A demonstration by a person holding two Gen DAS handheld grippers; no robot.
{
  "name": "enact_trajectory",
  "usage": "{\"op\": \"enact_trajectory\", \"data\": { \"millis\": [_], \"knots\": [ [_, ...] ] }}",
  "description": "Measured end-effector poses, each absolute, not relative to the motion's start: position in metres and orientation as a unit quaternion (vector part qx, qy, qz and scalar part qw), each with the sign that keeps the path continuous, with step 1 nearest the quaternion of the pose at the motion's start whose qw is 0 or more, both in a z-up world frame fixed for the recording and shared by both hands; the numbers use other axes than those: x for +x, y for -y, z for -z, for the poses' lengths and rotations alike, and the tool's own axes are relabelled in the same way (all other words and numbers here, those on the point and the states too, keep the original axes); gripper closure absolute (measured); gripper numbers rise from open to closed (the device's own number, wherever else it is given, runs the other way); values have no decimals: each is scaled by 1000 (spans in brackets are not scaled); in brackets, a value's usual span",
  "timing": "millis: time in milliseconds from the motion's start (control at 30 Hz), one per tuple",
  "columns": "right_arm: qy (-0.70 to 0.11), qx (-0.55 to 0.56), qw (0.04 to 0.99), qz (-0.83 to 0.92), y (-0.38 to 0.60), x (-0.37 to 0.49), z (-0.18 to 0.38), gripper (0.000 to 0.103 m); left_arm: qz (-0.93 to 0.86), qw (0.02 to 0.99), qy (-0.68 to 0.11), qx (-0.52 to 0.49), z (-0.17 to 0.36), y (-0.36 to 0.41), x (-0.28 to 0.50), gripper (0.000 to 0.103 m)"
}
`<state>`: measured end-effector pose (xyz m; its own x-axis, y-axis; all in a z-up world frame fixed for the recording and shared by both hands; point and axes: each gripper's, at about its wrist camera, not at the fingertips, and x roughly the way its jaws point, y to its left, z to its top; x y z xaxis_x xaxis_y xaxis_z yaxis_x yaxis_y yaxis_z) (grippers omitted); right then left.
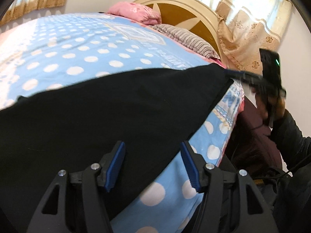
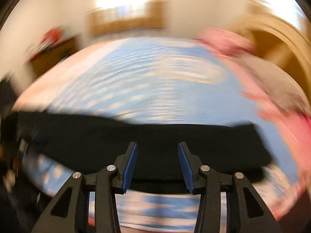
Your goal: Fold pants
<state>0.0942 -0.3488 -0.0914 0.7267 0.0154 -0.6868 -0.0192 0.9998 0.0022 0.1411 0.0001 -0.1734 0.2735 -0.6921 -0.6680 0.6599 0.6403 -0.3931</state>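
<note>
Black pants (image 1: pixel 116 106) lie spread flat on the bed's blue sheet with white dots (image 1: pixel 77 58). My left gripper (image 1: pixel 153 145) hovers open over the pants' near right edge, with nothing between its blue pads. In the left wrist view, the right gripper (image 1: pixel 235 74) reaches in from the right, its tip by the pants' far right corner. The right wrist view is heavily blurred. It shows the right gripper (image 2: pixel 157 145) with its jaws apart above the pants (image 2: pixel 136 139), which stretch as a dark band across the sheet (image 2: pixel 145 87). Neither gripper holds cloth.
A pink pillow (image 1: pixel 136 13) and a striped pillow (image 1: pixel 184 38) lie by the cream and brown headboard (image 1: pixel 175 9). A patterned curtain (image 1: pixel 243 35) hangs to the right. A person's dark sleeve (image 1: pixel 291 136) and a dark red object (image 1: pixel 252 136) stand beside the bed edge.
</note>
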Motion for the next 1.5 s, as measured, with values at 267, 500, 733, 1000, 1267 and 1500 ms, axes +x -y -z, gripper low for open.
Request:
{"op": "enact_trajectory", "data": {
  "millis": [267, 500, 733, 1000, 1267, 1500],
  "knots": [
    [-354, 190, 905, 138, 470, 67, 92, 58, 455, 795, -399, 40, 163, 22, 120, 41],
    [-356, 257, 888, 135, 484, 75, 108, 58, 478, 785, -380, 103, 158, 64, 116, 41],
    [-356, 266, 883, 151, 489, 68, 116, 58, 471, 778, -396, 128, 170, 84, 123, 52],
    [-349, 277, 881, 159, 497, 60, 122, 58, 458, 782, -395, 149, 171, 95, 126, 52],
    [-344, 257, 889, 158, 497, 77, 115, 87, 431, 789, -407, 159, 167, 95, 136, 97],
    [-331, 253, 899, 136, 497, 83, 103, 97, 442, 793, -405, 109, 156, 82, 139, 99]
  ]
}}
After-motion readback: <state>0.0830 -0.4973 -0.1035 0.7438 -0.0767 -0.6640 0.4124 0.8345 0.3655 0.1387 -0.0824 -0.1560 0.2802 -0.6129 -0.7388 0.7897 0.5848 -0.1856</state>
